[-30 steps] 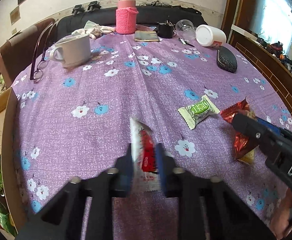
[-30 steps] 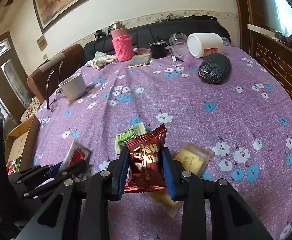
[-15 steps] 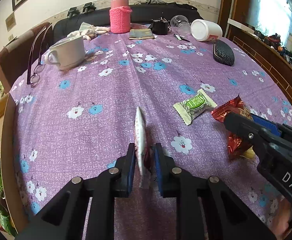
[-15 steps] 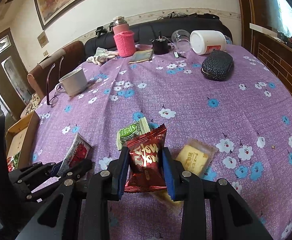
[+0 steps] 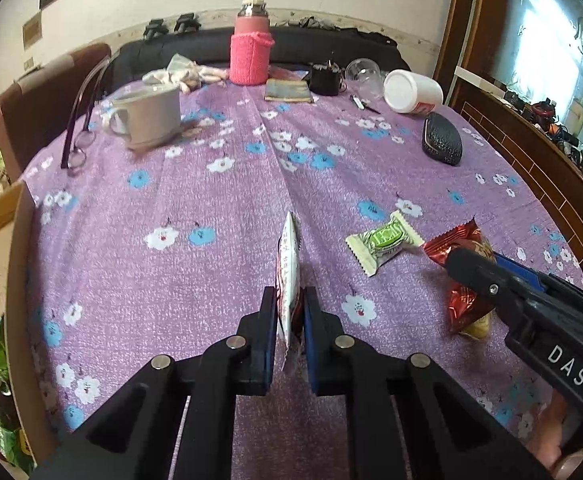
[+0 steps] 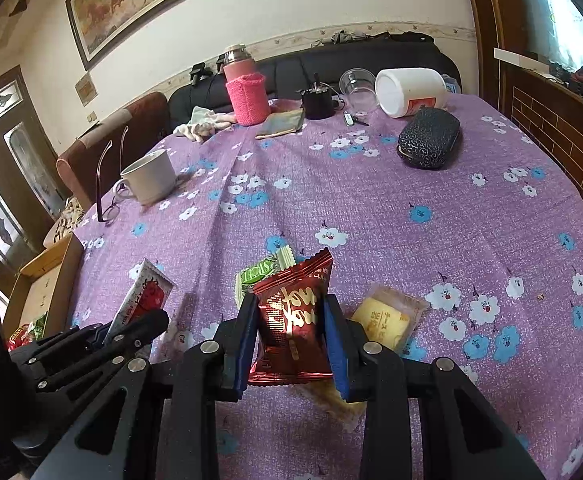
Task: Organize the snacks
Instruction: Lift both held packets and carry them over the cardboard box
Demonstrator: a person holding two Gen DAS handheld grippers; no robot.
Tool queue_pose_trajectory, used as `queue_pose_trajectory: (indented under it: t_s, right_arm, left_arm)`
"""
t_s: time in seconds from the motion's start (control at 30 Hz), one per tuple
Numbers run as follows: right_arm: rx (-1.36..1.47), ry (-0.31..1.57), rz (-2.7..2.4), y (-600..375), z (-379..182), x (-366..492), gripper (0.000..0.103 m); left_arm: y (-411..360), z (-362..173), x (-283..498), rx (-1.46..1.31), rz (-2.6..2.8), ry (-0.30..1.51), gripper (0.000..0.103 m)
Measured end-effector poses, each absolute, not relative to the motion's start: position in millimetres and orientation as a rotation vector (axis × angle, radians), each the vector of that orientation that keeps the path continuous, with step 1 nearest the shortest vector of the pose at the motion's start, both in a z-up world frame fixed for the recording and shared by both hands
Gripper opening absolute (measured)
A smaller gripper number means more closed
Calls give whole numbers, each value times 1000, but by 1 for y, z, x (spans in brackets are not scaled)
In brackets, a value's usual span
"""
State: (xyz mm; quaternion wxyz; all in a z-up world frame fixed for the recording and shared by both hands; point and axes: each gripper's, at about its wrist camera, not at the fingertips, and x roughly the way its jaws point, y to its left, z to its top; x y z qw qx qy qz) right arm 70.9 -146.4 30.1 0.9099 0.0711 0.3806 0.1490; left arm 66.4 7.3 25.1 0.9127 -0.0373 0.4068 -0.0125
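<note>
My left gripper [image 5: 290,300] is shut on a white and red snack packet [image 5: 288,276], pinched edge-on and raised off the purple flowered tablecloth [image 5: 211,208]. The same packet [image 6: 143,298] shows in the right wrist view, sticking up from the left gripper [image 6: 147,320]. My right gripper [image 6: 291,312] is shut on a shiny red snack packet [image 6: 291,312], also visible as the red packet [image 5: 461,240] at the right of the left wrist view. A green and white candy [image 5: 383,240] lies flat between the two. A yellow cake packet [image 6: 387,316] lies under and right of the red one.
A cardboard box [image 6: 47,280] with several snack packets stands off the table's left edge. Further back are a white mug [image 5: 147,118], glasses [image 5: 79,132], a pink flask [image 5: 250,46], a black case [image 5: 441,144], a tipped white jar [image 5: 411,92] and a dark sofa.
The left gripper's packet has turned from showing its face to edge-on and the jaws have narrowed on it; the view rose slightly. The right gripper keeps its hold on the red packet, unmoved.
</note>
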Motion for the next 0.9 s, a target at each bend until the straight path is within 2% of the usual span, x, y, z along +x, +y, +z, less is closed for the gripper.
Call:
queue_pose_trajectory:
  t_s: [0.9]
  right_arm:
    - [129, 726, 324, -140, 39, 60, 35]
  left_arm:
    - [-5, 52, 42, 51, 83, 667, 12]
